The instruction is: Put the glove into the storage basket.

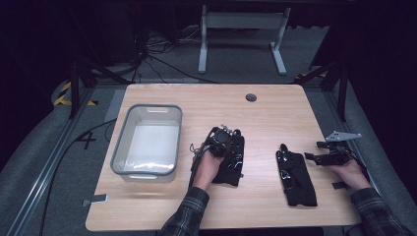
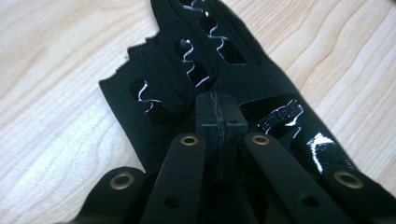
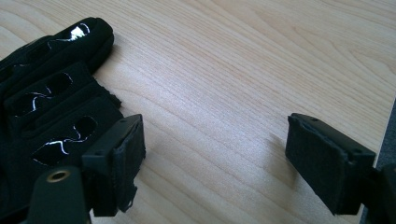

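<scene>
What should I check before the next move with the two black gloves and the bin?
1. Left tool shut: ok, its jaws meet over the left glove; whether fabric is pinched, cannot tell.
2. Right tool open: ok, jaws stand wide with bare table between them.
3. Right glove free to take: ok, it lies flat beside the right tool, not between the jaws.
4. Bin ready to receive: ok, it stands upright left of the gloves.
5. Path from left glove to bin: ok, nothing lies between them in the high view.
</scene>
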A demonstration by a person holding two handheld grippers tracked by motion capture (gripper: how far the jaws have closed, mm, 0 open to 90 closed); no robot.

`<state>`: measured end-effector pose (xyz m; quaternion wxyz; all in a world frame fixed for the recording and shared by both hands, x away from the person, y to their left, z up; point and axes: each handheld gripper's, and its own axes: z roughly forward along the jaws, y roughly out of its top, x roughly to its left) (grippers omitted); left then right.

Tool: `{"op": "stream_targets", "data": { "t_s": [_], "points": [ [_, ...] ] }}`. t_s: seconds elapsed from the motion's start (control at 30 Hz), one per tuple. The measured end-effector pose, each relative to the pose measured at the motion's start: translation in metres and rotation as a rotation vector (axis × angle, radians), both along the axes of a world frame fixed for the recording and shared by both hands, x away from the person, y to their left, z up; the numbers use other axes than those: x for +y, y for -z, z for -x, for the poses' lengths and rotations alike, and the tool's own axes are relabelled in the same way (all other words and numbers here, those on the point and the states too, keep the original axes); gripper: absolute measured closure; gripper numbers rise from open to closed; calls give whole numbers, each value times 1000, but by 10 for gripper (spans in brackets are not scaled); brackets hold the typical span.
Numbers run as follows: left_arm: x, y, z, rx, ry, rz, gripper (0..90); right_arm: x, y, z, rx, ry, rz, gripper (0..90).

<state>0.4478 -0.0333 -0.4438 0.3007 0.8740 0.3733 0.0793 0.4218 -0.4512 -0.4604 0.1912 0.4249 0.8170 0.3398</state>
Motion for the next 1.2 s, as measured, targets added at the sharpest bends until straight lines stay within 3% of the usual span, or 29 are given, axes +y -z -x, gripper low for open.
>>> {"op": "stream_targets", "data": {
  "t_s": [0.2,0.53,0.57,0.63,0.77,0.9,1.0,1.1,1.2],
  "points": [
    [-5,0,15,8,15,-26,896,0,0,0,3,-2,5,211],
    [-6,1,40,27,35,-8,896,4,-8,8,-13,-26,21,299],
    [-7,1,44,26,42,-10,896,5,-12,14,-17,-40,5,354],
    [-7,1,47,19,43,-13,896,6,-14,17,-16,-50,-3,379],
    [-8,2,51,16,47,-8,896,14,-23,33,-19,-116,-37,574],
    [-8,2,52,16,51,-3,897,29,-26,52,-9,-217,-64,793],
    [-9,3,52,16,54,-1,897,36,-24,58,11,-257,-60,841],
    [-9,3,52,16,59,-4,897,47,-16,60,60,-319,-36,881],
    [-9,3,51,18,62,-3,898,53,-11,59,76,-340,-25,898]
  ]
}}
